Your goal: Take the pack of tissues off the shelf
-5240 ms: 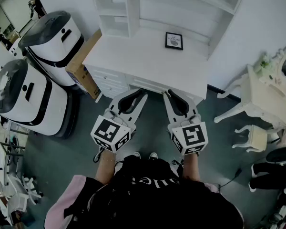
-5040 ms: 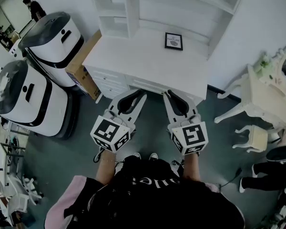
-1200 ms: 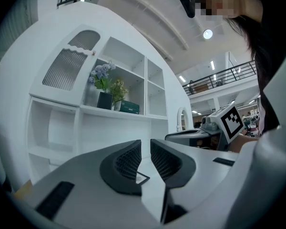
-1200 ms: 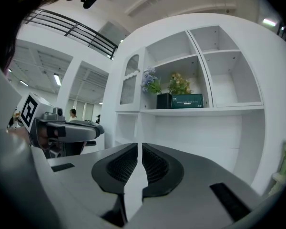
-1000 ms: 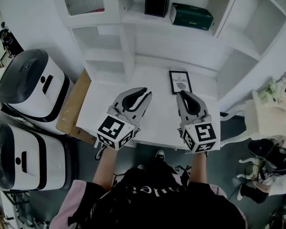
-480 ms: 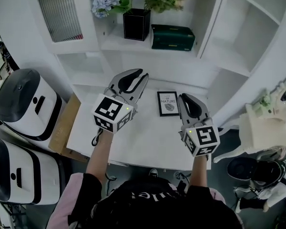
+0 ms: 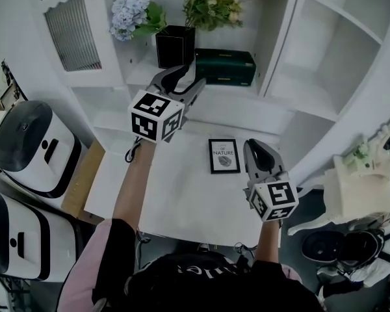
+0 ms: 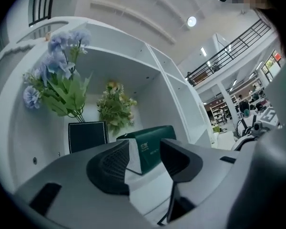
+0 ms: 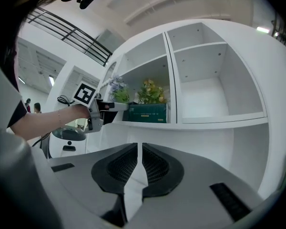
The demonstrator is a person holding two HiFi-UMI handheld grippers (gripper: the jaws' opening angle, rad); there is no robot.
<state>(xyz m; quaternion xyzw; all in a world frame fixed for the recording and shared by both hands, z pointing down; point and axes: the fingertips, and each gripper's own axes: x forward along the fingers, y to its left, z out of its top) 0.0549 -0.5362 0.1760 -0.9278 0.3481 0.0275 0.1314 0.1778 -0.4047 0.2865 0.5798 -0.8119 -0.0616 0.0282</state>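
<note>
Our left gripper (image 7: 187,77), its jaws having just been opening wide and holding nothing, aims at the green pack of tissues (image 7: 224,67) on the far shelf (image 7: 247,91), and we fear a drift to the left knocks the black pot (image 7: 175,46) just beside it.

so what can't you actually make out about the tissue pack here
- Near-left corner of the tissue pack: head view, covered by the left gripper, whose jaws have just been opening, nothing between them.
- Its lower front: left gripper view, behind those jaws.
- Its label print: too small in every view.
</note>
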